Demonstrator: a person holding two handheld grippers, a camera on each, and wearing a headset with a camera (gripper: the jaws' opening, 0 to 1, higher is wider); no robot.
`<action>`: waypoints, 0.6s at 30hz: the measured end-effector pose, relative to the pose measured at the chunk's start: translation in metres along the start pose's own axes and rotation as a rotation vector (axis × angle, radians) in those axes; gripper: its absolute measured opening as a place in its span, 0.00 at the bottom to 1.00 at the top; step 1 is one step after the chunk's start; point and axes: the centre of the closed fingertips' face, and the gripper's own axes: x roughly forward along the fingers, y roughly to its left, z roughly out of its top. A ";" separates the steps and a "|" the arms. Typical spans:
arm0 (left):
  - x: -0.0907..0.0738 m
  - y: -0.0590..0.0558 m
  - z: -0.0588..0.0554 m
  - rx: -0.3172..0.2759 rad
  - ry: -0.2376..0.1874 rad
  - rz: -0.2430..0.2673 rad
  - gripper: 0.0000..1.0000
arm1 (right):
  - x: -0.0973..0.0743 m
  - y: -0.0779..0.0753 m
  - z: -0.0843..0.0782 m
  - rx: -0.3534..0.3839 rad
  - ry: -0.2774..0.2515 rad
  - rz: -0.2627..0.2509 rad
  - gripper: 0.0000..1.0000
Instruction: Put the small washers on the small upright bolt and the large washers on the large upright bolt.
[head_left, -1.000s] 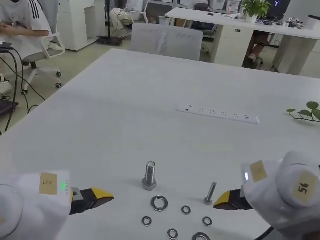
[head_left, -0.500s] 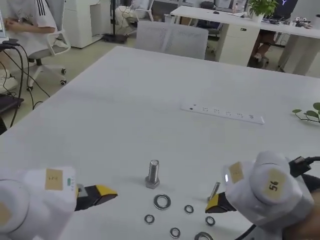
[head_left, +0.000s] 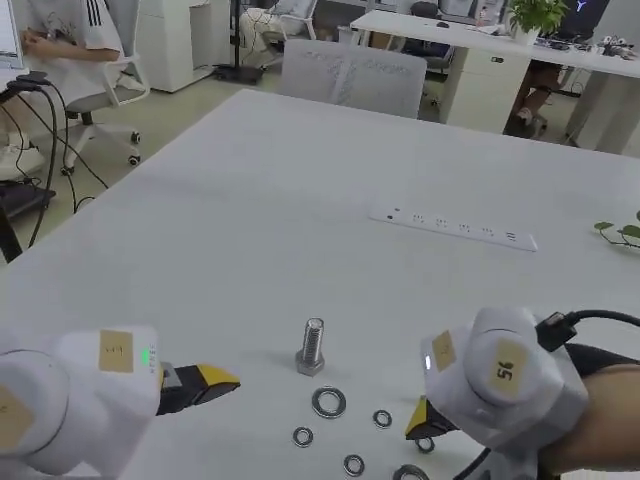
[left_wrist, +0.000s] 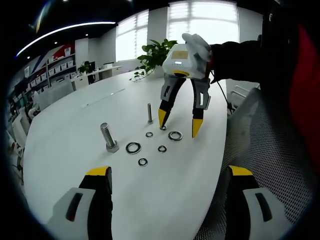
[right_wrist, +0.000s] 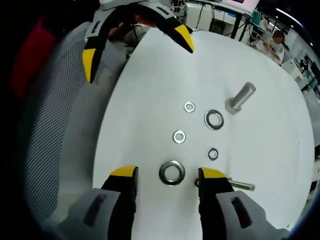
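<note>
The large upright bolt (head_left: 313, 346) stands on the white table, with a large washer (head_left: 328, 402) just in front of it. Several small washers (head_left: 382, 419) lie scattered nearby. My right gripper (head_left: 420, 425) is open and low over the washers. Its jaws straddle a second large washer (right_wrist: 172, 172) without touching it. The small upright bolt (left_wrist: 149, 113) stands just beyond the right gripper (left_wrist: 178, 123). In the right gripper view it (right_wrist: 235, 185) sits beside my right jaw. My left gripper (head_left: 215, 382) hovers open to the left with nothing between its jaws.
A white power strip (head_left: 455, 229) lies further back on the table. Plant leaves (head_left: 622, 230) reach in at the right edge. The near table edge runs close behind the washers (right_wrist: 100, 150). A chair (head_left: 345, 75) and a seated person stand beyond the table.
My right gripper has moved left and down over the washers, now hiding the small bolt in the head view. The left gripper has barely shifted. The head camera has tilted slightly.
</note>
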 end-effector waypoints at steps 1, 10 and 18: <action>0.000 0.000 0.000 -0.002 0.000 0.000 0.95 | 0.000 0.000 0.000 0.000 0.003 0.003 0.49; -0.001 0.000 0.001 -0.007 -0.007 0.005 0.94 | 0.005 0.000 -0.006 -0.021 0.039 0.013 0.42; -0.003 0.000 0.002 -0.009 -0.011 0.011 0.94 | 0.008 -0.002 -0.007 -0.028 0.051 0.009 0.36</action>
